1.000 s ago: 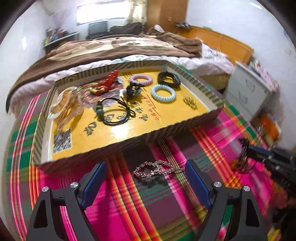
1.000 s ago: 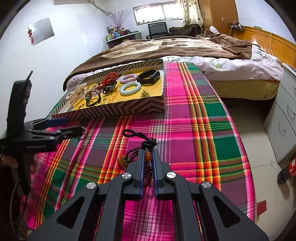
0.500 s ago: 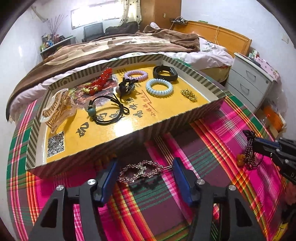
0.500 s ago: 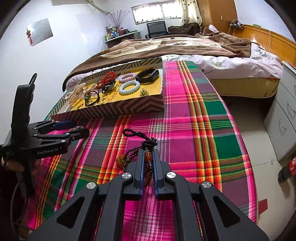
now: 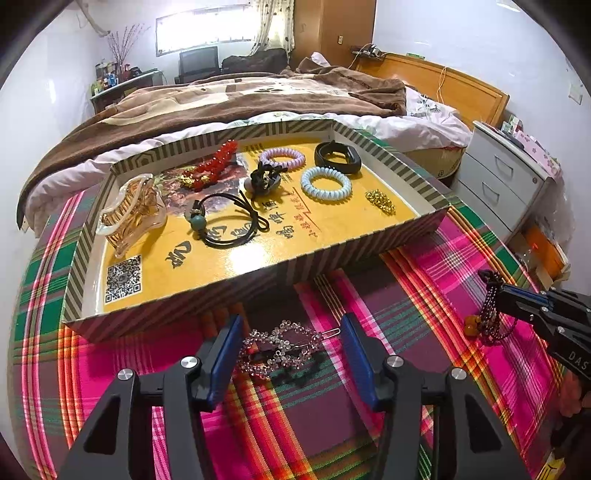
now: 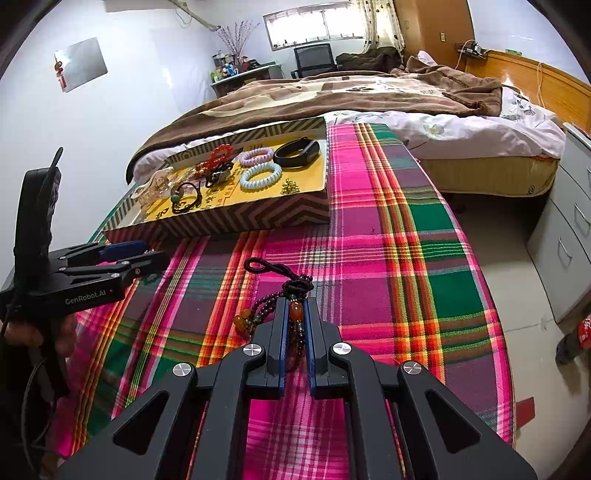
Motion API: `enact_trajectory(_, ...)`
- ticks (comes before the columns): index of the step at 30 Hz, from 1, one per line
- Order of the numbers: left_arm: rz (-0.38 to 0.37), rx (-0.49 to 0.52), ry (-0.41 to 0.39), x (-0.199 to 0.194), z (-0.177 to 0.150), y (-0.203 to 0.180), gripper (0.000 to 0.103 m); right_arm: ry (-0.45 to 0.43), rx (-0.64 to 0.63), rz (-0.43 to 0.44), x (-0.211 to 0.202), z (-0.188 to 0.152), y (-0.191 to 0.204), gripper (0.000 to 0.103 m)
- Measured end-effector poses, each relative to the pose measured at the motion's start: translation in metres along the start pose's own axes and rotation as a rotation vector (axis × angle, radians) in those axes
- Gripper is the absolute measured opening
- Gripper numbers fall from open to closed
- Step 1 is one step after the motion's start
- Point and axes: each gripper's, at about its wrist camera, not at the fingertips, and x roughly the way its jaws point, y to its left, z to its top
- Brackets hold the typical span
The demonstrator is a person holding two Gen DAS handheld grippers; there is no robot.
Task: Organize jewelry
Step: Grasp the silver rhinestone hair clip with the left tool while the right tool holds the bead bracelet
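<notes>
White walls enclose a bed (image 6: 369,99) under a brown blanket (image 5: 236,99). A bright window (image 6: 314,26) lights the room. Grey drawers (image 5: 506,177) stand beside the bed.

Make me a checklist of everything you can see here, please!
Surface: plaid cloth covering the table.
Job's things: tray holding bracelets, hair ties and a claw clip; rhinestone clip on the cloth; beaded strand.
Clutter: nothing seen.
Grippers: left gripper open around the rhinestone clip; right gripper shut on the beaded strand.
Cables: cord hanging at the left gripper's handle.
Surroundings: bed, drawers, window.
</notes>
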Motion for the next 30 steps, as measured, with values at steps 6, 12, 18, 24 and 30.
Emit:
enact_trajectory(6, 0.009, 0.006, -0.002, -0.004, -0.004, -0.002, 0.055, 0.0, 0.0, 0.0, 0.0, 0.0, 0.001, 0.008)
enact_trajectory(12, 0.008, -0.006, -0.043, -0.019, -0.001, -0.001, 0.043, -0.005, -0.001, 0.004, -0.001, 0.001, 0.001, 0.008)
enact_trajectory(18, -0.004, 0.002, 0.001, -0.014, -0.003, 0.001, 0.027, -0.004, 0.0, 0.007, 0.0, 0.001, 0.002, 0.008)
enact_trajectory(24, -0.021, -0.031, 0.01, -0.008, -0.012, 0.008, 0.07, -0.004, 0.0, 0.006, 0.0, 0.001, 0.001, 0.008)
enact_trajectory(30, 0.049, -0.013, 0.025, 0.001, -0.013, 0.002, 0.069, -0.003, 0.003, 0.008, 0.001, 0.001, 0.002, 0.008)
